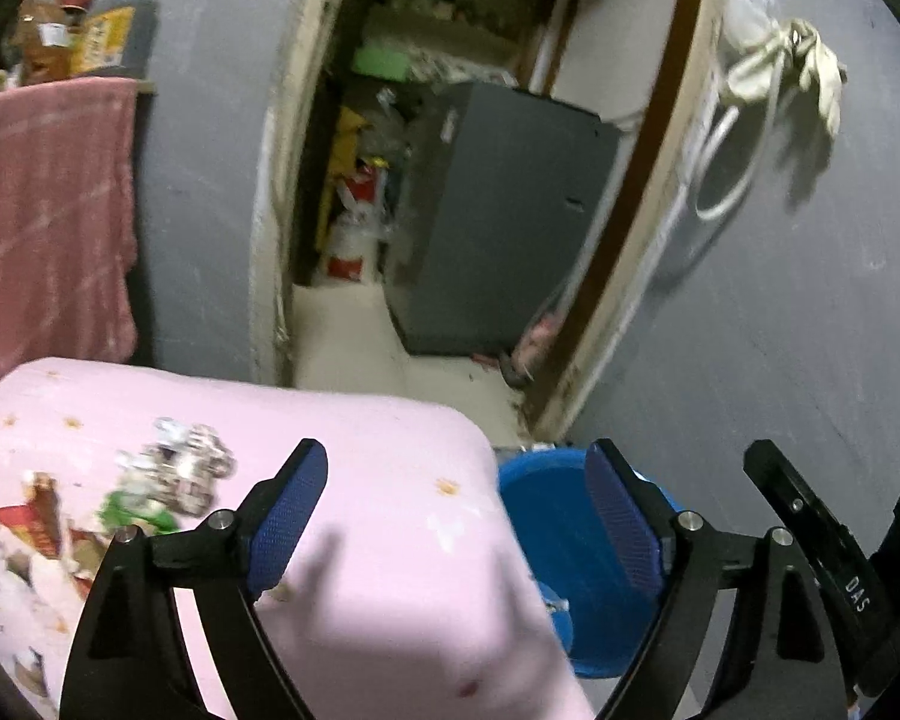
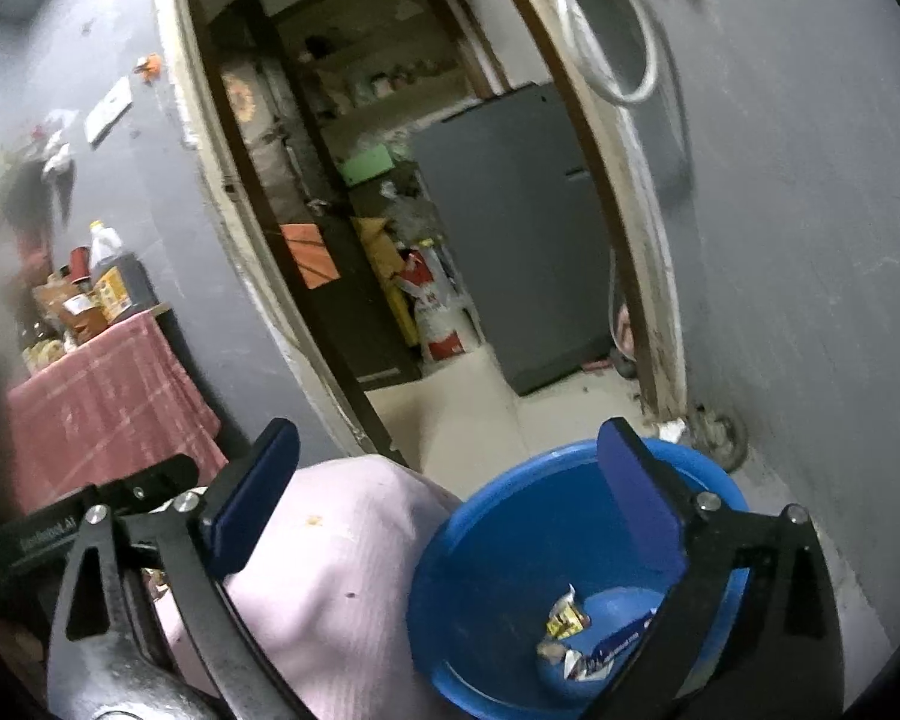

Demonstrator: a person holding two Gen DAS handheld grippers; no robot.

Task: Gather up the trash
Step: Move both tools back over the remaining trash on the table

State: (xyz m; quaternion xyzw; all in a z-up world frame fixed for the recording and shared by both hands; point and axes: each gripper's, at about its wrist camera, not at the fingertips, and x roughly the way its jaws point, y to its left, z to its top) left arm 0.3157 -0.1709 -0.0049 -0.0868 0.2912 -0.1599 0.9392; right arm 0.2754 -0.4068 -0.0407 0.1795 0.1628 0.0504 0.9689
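Right gripper (image 2: 450,510) jaws apart, empty, above blue bin (image 2: 480,546) already holding some wrappers (image 2: 576,636). Left gripper (image 1: 456,516) apart, empty, over pink surface (image 1: 390,456); trash pile (image 1: 120,498) left there, uncollected. Doorway (image 1: 450,180) far. Partly done.

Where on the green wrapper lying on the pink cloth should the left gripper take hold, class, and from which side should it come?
Probably its crumpled raised edge. The green wrapper lies loose on the pink cloth, beside the patterned wrapper and the red packet. The left gripper is open and to its right, so come from above, one finger on each side of the ridge. Blur hides finer folds.
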